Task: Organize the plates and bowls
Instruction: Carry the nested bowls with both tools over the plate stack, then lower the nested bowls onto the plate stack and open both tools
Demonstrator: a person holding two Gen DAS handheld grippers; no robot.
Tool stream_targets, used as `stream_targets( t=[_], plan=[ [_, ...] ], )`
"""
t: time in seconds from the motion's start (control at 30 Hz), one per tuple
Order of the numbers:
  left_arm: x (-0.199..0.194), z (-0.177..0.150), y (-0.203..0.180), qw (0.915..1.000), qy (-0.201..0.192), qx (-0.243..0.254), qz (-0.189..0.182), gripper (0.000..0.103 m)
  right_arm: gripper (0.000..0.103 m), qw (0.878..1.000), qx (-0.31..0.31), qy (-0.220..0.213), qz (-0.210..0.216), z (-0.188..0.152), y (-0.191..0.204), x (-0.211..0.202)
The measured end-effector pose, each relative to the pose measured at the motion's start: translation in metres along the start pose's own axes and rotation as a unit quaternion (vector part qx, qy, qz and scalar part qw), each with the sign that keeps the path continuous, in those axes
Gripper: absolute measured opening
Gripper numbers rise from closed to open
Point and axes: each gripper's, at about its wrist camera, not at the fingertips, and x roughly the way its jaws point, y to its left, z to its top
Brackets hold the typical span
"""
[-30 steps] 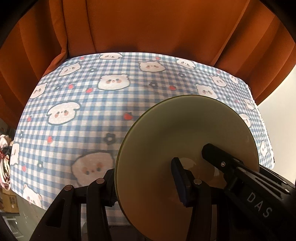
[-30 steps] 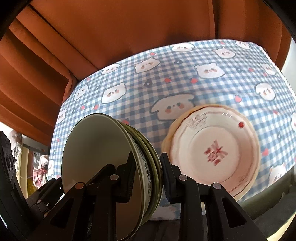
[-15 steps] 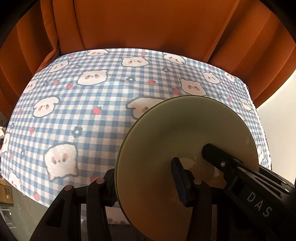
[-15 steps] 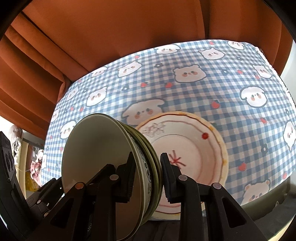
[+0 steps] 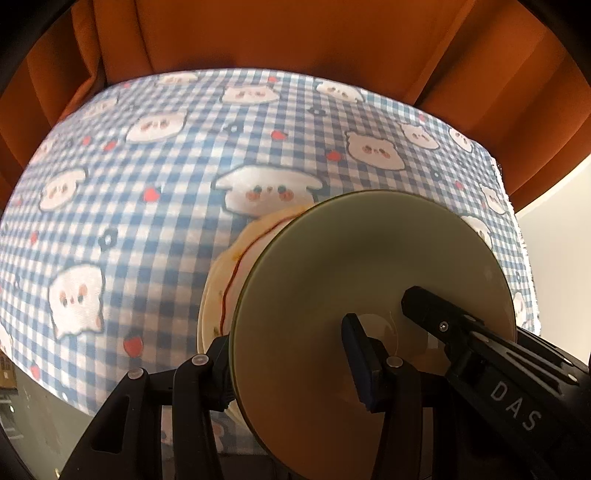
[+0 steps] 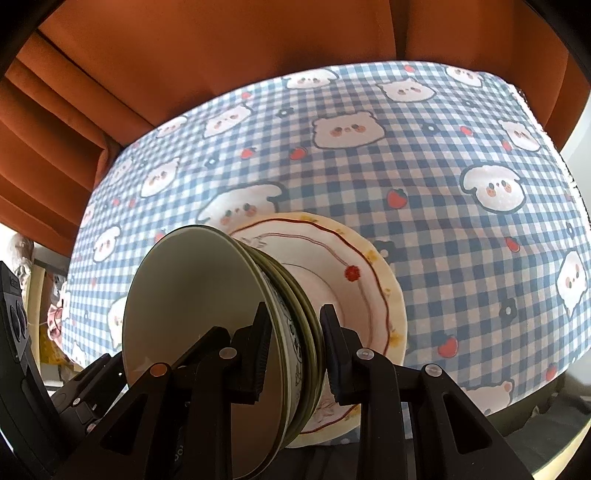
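Orange curtain [image 5: 295,33] fills the back, and in front of it spreads the blue checked tablecloth [image 5: 155,229] with its bears and strawberries. On the cloth lies the cream plate [image 6: 373,291], wavy red line around its well, a strawberry on the rim. Above it, the stack of green bowls [image 6: 207,317] is held on edge, tilted, the open side facing left in the right wrist view, and it blocks most of the plate's left half. The right gripper [image 6: 291,350] is clamped on the stack's rim, one finger inside, one against the outer wall. From the left wrist view, the same bowls hide nearly all of the plate, only a pale crescent showing. The left gripper [image 5: 288,354] pinches the rim too, inner finger [image 5: 358,354] pressed into the bowl's hollow, beside the other gripper's black finger marked DAS.
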Motion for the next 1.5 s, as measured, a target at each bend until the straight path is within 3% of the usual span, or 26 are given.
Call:
stream_targets(
  t=[0.3,0.6,0.9,1.0,1.07,1.3,1.37,1.5],
  plan=[
    [0.007,0.01,-0.019,0.9993,-0.001,0.028,0.023,0.049,0.031,1.0,0.007,0.007,-0.001,0.015,-0.016,0.009],
    [0.01,0.002,-0.023,0.9992,0.001,0.013,0.037,0.051,0.032,1.0,0.0,0.001,0.025,0.011,-0.026,0.01],
    [0.0,-0.008,-0.025,0.9981,-0.018,0.031,0.051,0.061,0.034,1.0,-0.022,-0.019,0.01,0.001,-0.025,0.002],
    [-0.011,-0.012,-0.021,0.9974,-0.038,0.039,0.047,0.064,0.046,0.999,-0.017,-0.029,-0.001,-0.006,-0.024,-0.006],
    [-0.018,-0.013,-0.019,0.9963,-0.055,0.047,0.046,0.069,0.061,0.999,-0.008,-0.042,-0.018,-0.008,-0.025,-0.012],
    [-0.055,-0.022,-0.001,0.9901,-0.116,0.074,0.026,0.072,0.067,0.994,0.01,-0.101,-0.05,-0.024,-0.008,-0.041],
    [-0.066,-0.026,0.011,0.9892,-0.129,0.066,0.021,0.079,0.071,0.991,0.009,-0.119,-0.059,-0.03,0.004,-0.053],
    [-0.087,-0.039,0.042,0.9844,-0.162,0.065,0.021,0.084,0.081,0.983,0.001,-0.164,-0.08,-0.048,0.031,-0.073]
  ],
)
